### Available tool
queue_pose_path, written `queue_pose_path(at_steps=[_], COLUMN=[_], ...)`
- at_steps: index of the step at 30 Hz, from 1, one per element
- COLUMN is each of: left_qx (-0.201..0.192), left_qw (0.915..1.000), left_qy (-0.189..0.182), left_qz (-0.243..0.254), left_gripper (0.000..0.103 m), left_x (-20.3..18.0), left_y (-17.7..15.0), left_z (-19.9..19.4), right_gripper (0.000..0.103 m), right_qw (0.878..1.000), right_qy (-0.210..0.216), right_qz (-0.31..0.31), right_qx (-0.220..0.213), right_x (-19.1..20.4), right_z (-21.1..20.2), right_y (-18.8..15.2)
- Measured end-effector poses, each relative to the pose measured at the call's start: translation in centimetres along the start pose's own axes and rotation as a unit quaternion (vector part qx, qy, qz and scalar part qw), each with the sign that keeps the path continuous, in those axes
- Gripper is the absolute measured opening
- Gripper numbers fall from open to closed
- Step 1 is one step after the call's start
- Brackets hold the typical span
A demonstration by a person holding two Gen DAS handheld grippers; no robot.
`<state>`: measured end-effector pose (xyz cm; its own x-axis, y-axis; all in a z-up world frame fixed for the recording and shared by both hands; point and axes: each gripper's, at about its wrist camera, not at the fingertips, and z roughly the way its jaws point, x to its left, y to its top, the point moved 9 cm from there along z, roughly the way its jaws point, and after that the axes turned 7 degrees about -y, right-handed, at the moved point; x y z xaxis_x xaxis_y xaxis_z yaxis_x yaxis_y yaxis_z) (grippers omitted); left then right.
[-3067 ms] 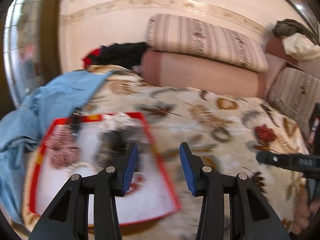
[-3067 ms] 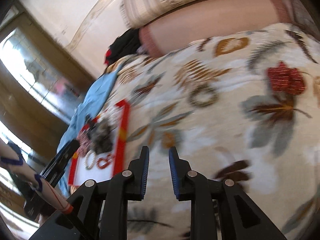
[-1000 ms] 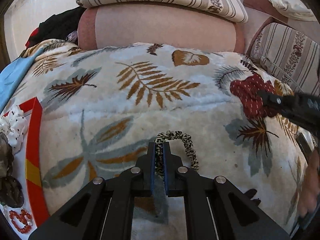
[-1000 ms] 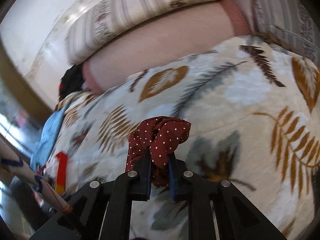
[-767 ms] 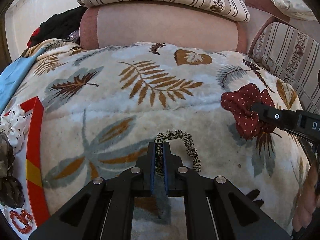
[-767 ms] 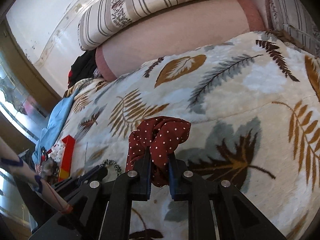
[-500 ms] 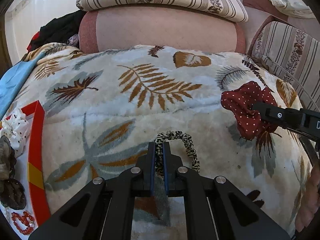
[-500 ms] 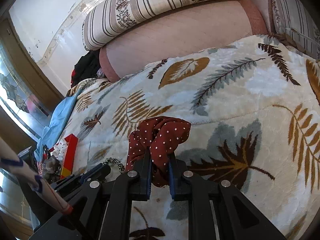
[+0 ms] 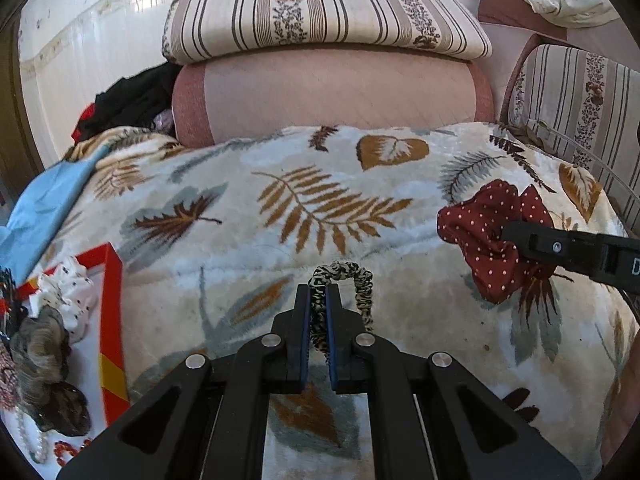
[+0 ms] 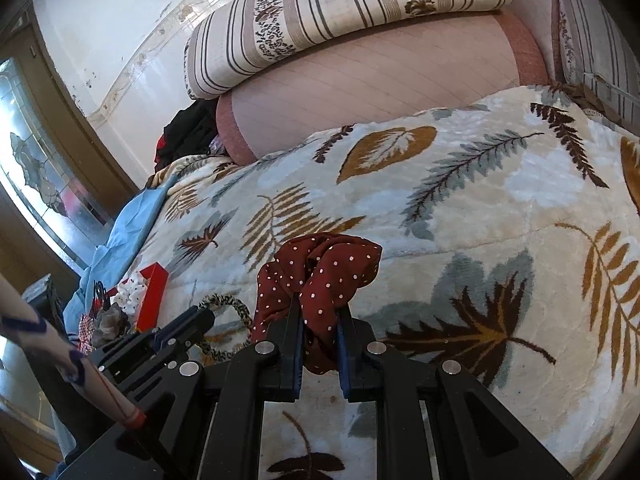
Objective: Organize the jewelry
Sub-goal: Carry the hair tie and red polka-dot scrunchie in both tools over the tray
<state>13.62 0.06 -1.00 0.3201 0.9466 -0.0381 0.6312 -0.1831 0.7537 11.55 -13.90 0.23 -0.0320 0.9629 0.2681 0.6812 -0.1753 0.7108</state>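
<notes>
My left gripper (image 9: pixel 319 300) is shut on a thin leopard-print hair tie (image 9: pixel 352 280) and holds it just above the leaf-patterned blanket (image 9: pixel 280 208). My right gripper (image 10: pixel 319 316) is shut on a dark red polka-dot scrunchie (image 10: pixel 324 268), held above the blanket. In the left wrist view the red scrunchie (image 9: pixel 484 232) and the right gripper show at the right. In the right wrist view the left gripper and hair tie (image 10: pixel 224 304) show at lower left. A red-rimmed white tray (image 9: pixel 112 320) at the left holds a white dotted scrunchie (image 9: pixel 68 292), a grey-brown scrunchie (image 9: pixel 36 344), beads and other pieces.
A pink bolster (image 9: pixel 332 96) with a striped cushion (image 9: pixel 320 16) on it lies at the back of the bed. A second striped cushion (image 9: pixel 580 100) stands at the right. Blue cloth (image 9: pixel 44 208) and dark clothes (image 9: pixel 132 100) lie at the left.
About three seconds ago both grippers were open and empty near the tray. Now each is shut on a hair piece and both have risen slightly over the last second.
</notes>
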Motion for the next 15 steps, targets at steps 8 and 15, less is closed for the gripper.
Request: queue_pose_path(at_steps=[8, 15], left_qx=[-0.018, -0.039], left_qw=[0.9997, 0.9986], left_qy=[0.014, 0.032], left_qz=[0.012, 0.019], left_gripper=[0.007, 0.007], left_x=[0.1, 0.4], left_y=[0.8, 1.4], left_z=[-1.1, -2.7], right_gripper=[0.015, 0.015], right_qw=[1.0, 1.0], right_qy=[0.005, 0.013], right_qz=[-0.011, -0.023], right_qx=[-0.001, -0.007], right_x=[0.6, 1.6], right_z=[-0.1, -0.4], right_y=[-0.2, -0.3])
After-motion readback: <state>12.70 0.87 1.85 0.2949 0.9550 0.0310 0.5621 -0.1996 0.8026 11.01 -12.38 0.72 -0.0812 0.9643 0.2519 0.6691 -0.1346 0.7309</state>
